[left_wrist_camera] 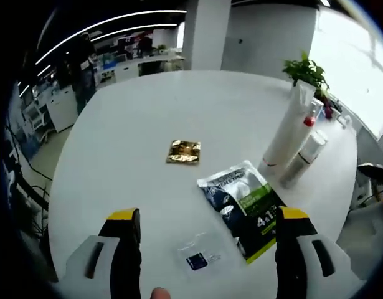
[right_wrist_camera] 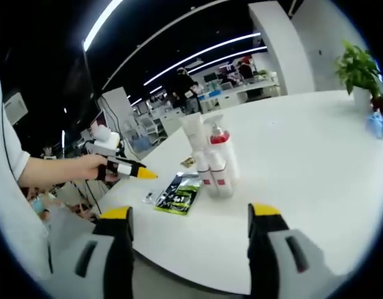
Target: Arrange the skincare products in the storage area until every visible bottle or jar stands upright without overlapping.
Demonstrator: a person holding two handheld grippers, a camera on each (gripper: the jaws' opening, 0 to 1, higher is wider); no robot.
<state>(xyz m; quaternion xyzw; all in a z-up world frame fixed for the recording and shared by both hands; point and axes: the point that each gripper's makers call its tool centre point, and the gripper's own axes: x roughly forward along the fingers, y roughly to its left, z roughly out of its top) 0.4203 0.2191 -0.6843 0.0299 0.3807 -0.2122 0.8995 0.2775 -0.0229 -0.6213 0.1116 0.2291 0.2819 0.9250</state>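
Three bottles (right_wrist_camera: 213,163) stand upright, long axes vertical, caps up; left claw (left_wrist_camera: 203,235) and right claw (right_wrist_camera: 190,229) gape empty.

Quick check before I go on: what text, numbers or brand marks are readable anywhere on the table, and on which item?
"4" and "1": large white figures on the dark-and-green sachet, lower end.
Sachet's top line of white capitals: blurred, unreadable.
Small clear packet with a blue label: print too small.
Gold foil packet: no legible text.
Tall white tube and red-capped bottle: no readable labels.
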